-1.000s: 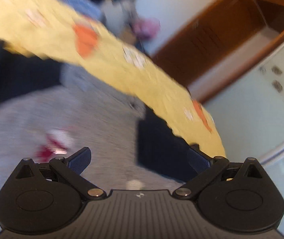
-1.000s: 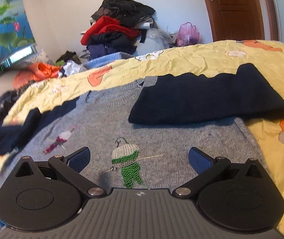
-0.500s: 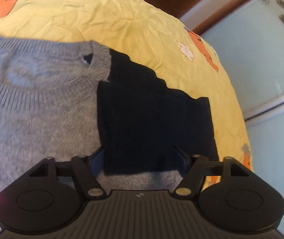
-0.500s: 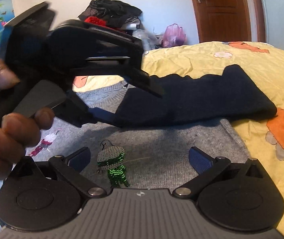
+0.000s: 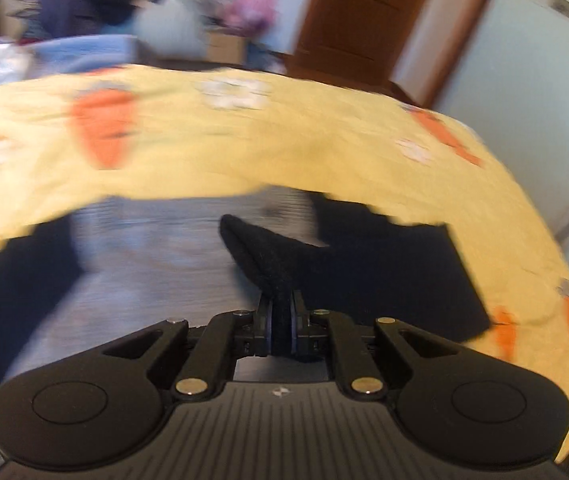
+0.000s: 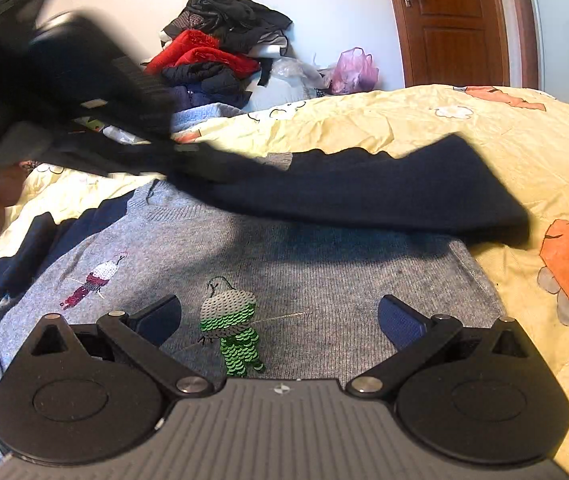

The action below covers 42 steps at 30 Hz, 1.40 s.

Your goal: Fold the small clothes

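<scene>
A grey knit sweater [image 6: 324, 264] with sequin birds lies flat on the yellow bedsheet [image 6: 484, 128]. Its dark navy right sleeve [image 6: 384, 192] is folded across the chest. My left gripper [image 5: 280, 320] is shut on the cuff end of that navy sleeve [image 5: 268, 256] and holds it lifted above the grey body [image 5: 156, 248]; it shows blurred at the upper left of the right wrist view [image 6: 188, 156]. My right gripper [image 6: 280, 320] is open and empty, low over the sweater's lower front by the green bird.
The other navy sleeve [image 6: 24, 256] lies spread at the left. A pile of clothes [image 6: 220, 52] and a pink bag [image 6: 354, 72] sit beyond the bed against the wall. A brown door [image 6: 456, 20] stands at the right.
My left gripper has shut on the navy sleeve's end and lifted it off the sweater, pulling it leftward. The right gripper has stayed open and nearly still.
</scene>
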{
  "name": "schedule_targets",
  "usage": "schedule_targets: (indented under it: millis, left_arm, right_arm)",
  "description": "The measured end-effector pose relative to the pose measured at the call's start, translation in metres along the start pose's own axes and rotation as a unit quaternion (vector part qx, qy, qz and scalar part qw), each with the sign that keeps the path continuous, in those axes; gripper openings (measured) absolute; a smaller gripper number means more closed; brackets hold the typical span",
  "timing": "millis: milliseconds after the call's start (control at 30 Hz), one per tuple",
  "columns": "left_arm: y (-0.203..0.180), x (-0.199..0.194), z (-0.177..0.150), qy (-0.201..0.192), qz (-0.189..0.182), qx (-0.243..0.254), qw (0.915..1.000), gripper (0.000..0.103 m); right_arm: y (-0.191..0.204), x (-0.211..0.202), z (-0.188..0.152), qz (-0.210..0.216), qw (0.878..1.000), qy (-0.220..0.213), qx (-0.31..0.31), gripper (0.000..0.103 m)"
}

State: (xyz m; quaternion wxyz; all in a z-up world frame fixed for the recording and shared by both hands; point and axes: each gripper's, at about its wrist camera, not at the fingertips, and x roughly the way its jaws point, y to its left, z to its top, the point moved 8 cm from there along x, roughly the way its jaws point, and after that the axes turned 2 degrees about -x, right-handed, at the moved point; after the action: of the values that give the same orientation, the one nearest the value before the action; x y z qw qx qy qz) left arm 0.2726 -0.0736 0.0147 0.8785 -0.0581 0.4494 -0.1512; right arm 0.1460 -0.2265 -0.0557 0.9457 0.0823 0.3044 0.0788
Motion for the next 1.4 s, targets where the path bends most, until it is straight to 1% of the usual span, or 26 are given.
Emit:
schedule_targets:
  millis: [133,200,267,300,433,533,567,600,633,667,700,767,800,833,900,933,967,1033,1067,1100,1133,1167,1200,1233,1367,1400]
  left_arm:
    - [0.075,-0.009,-0.021,0.006,0.075,-0.053,0.9958,0.007]
    - [0.102,-0.011,-0.036,0.016,0.095,-0.077,0.9924,0.007]
    - [0.114,-0.009,-0.048,0.019,0.087,-0.095,0.9915,0.007]
    - [0.114,-0.010,-0.049,0.008,0.084,-0.095,0.9919,0.007]
    - [0.116,-0.006,-0.049,-0.004,0.081,-0.104,0.9913,0.007]
    - [0.115,-0.014,-0.056,-0.014,0.078,-0.112,0.9905,0.010]
    - [0.116,-0.022,-0.058,-0.024,0.083,-0.112,0.9900,0.014]
    - [0.114,-0.024,-0.060,-0.039,0.091,-0.113,0.9887,0.024]
    - [0.118,-0.038,-0.064,-0.061,0.102,-0.114,0.9863,0.031]
    - [0.123,-0.054,-0.069,-0.090,0.112,-0.117,0.9827,0.050]
    - [0.131,-0.072,-0.074,-0.123,0.122,-0.122,0.9773,0.075]
    - [0.155,-0.109,-0.087,-0.188,0.152,-0.144,0.9596,0.093]
    - [0.172,-0.127,-0.096,-0.212,0.166,-0.160,0.9497,0.093]
    - [0.191,-0.142,-0.105,-0.223,0.177,-0.182,0.9412,0.093]
    - [0.238,-0.165,-0.126,-0.220,0.186,-0.255,0.9229,0.093]
    - [0.263,-0.176,-0.138,-0.221,0.186,-0.302,0.9081,0.093]
    - [0.288,-0.188,-0.152,-0.229,0.183,-0.354,0.8884,0.093]
    - [0.333,-0.209,-0.177,-0.260,0.158,-0.453,0.8378,0.093]
    - [0.351,-0.216,-0.189,-0.278,0.137,-0.495,0.8118,0.093]
    - [0.367,-0.222,-0.196,-0.293,0.116,-0.528,0.7888,0.093]
    - [0.381,-0.226,-0.202,-0.306,0.097,-0.551,0.7704,0.093]
    - [0.391,-0.227,-0.205,-0.317,0.085,-0.564,0.7573,0.093]
    - [0.398,-0.228,-0.204,-0.326,0.083,-0.570,0.7496,0.093]
    - [0.406,-0.228,-0.203,-0.334,0.083,-0.570,0.7462,0.093]
    - [0.425,-0.217,-0.190,-0.336,0.071,-0.564,0.7510,0.090]
    - [0.429,-0.214,-0.188,-0.336,0.066,-0.561,0.7536,0.079]
  right_arm:
    - [0.000,0.000,0.000,0.000,1.000,0.000,0.000,0.103]
    - [-0.001,0.001,0.000,-0.001,1.000,0.000,0.000,0.103]
    - [0.000,0.001,0.000,-0.001,1.000,0.000,-0.001,0.103]
    - [0.000,0.001,0.000,-0.001,1.000,0.000,-0.001,0.103]
    - [0.000,0.001,0.000,-0.002,1.000,0.001,-0.002,0.103]
    - [0.000,0.001,0.000,0.000,1.000,0.000,0.000,0.103]
    - [0.000,0.000,0.000,0.002,1.000,-0.001,0.002,0.103]
    - [-0.001,0.000,0.000,0.004,1.000,-0.002,0.005,0.103]
    - [-0.002,0.000,0.000,0.007,1.000,-0.003,0.008,0.103]
    - [-0.004,-0.001,0.001,0.010,1.000,-0.005,0.012,0.103]
    - [-0.003,-0.002,0.001,0.014,1.000,-0.006,0.015,0.103]
    - [-0.004,-0.002,0.001,0.018,1.000,-0.008,0.021,0.103]
    - [-0.005,-0.001,0.001,0.019,1.000,-0.008,0.023,0.103]
    - [-0.006,-0.002,0.002,0.022,0.999,-0.009,0.025,0.103]
    - [-0.008,-0.002,0.002,0.027,0.999,-0.013,0.034,0.103]
    - [-0.009,-0.003,0.003,0.031,0.999,-0.015,0.039,0.103]
    - [-0.011,-0.004,0.003,0.034,0.998,-0.017,0.045,0.103]
    - [-0.013,-0.004,0.004,0.041,0.997,-0.021,0.055,0.103]
    - [-0.014,-0.004,0.004,0.043,0.997,-0.023,0.060,0.103]
    - [-0.014,-0.005,0.004,0.046,0.997,-0.025,0.065,0.103]
    - [-0.015,-0.005,0.005,0.048,0.996,-0.027,0.069,0.103]
    - [-0.016,-0.005,0.005,0.051,0.996,-0.028,0.073,0.103]
    - [-0.016,-0.005,0.005,0.053,0.995,-0.030,0.077,0.103]
    - [-0.017,-0.005,0.005,0.054,0.995,-0.031,0.080,0.103]
    - [-0.017,-0.005,0.006,0.055,0.994,-0.033,0.084,0.103]
    - [-0.017,-0.005,0.006,0.055,0.994,-0.033,0.083,0.103]
